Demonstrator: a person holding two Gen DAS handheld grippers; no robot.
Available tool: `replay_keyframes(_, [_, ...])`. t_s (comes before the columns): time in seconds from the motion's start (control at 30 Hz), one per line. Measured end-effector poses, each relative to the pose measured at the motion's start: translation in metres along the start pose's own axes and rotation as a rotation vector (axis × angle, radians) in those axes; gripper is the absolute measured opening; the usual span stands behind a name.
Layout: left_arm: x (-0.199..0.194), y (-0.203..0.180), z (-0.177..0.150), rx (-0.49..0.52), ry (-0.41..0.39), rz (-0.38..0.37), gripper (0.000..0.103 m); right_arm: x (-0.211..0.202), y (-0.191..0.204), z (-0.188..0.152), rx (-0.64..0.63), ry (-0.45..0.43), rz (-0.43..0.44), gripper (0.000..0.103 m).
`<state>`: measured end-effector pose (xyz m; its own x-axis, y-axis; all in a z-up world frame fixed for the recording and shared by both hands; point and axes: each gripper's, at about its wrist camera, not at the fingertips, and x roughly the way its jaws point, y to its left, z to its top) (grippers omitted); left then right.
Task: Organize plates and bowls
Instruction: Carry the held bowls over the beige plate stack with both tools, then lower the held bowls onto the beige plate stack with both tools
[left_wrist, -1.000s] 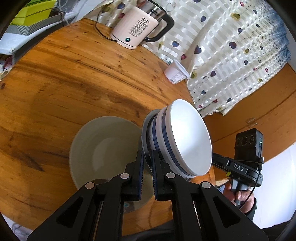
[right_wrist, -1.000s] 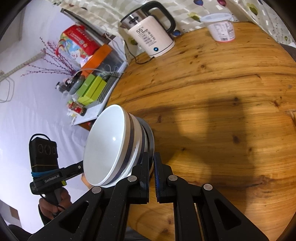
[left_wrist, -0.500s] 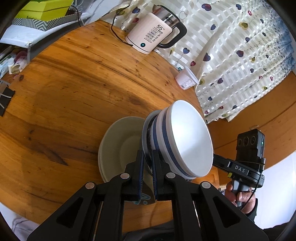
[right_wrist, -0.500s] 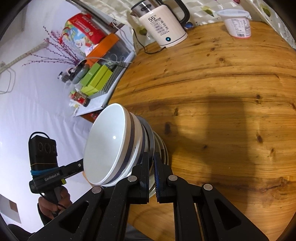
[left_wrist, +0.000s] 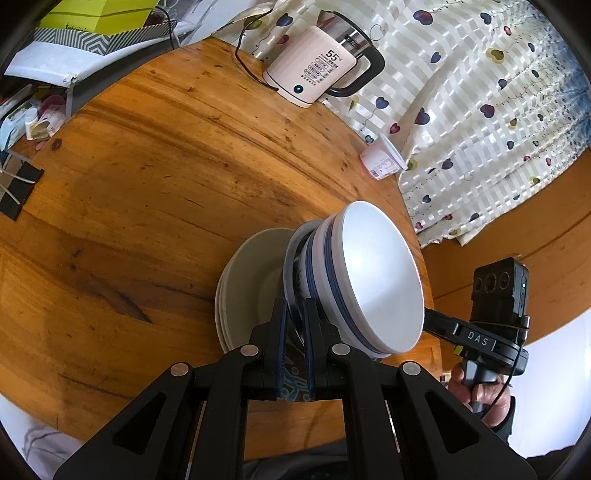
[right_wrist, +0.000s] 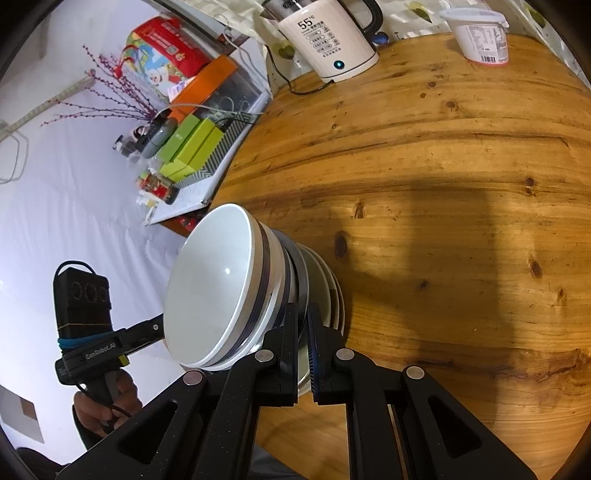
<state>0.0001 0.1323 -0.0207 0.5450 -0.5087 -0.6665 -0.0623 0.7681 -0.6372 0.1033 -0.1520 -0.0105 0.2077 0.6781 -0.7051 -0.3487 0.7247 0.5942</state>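
Note:
Both grippers clamp opposite rims of a blue patterned plate (left_wrist: 292, 280) that carries a stack of white bowls with blue bands (left_wrist: 380, 280). My left gripper (left_wrist: 295, 306) is shut on the plate's rim. My right gripper (right_wrist: 303, 314) is shut on the opposite rim (right_wrist: 303, 291), and the bowl stack (right_wrist: 214, 288) shows there too. The load is held above a stack of pale plates (left_wrist: 251, 291) lying on the round wooden table (left_wrist: 147, 192); those plates also show in the right wrist view (right_wrist: 328, 291). Whether the load touches them is hidden.
A white electric kettle (left_wrist: 317, 74) with its cord stands at the table's far edge, and a yoghurt cup (left_wrist: 382, 162) sits nearby. A heart-print curtain (left_wrist: 480, 110) hangs behind. Boxes and clutter (right_wrist: 188, 144) fill a shelf beside the table. A binder clip (left_wrist: 16, 192) lies at the left edge.
Both grippers have lifted with the plate and bowls: the table and the pale plates below look smaller and farther, and more of the table shows.

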Motion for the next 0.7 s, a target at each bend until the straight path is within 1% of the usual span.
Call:
replay_keyframes(0.3, [-0.0024, 0.0022, -0.0014, -0.013, -0.002, 0.02, 0.007, 0.0048, 0.003, -0.0016, -0.005, 0.018, 0.004, 0.008])
replay_keyframes(0.7, [-0.0035, 0.0055, -0.0059, -0.032, -0.005, 0.028, 0.007, 0.0068, 0.0088, 0.0007, -0.028, 0.024, -0.004, 0.008])
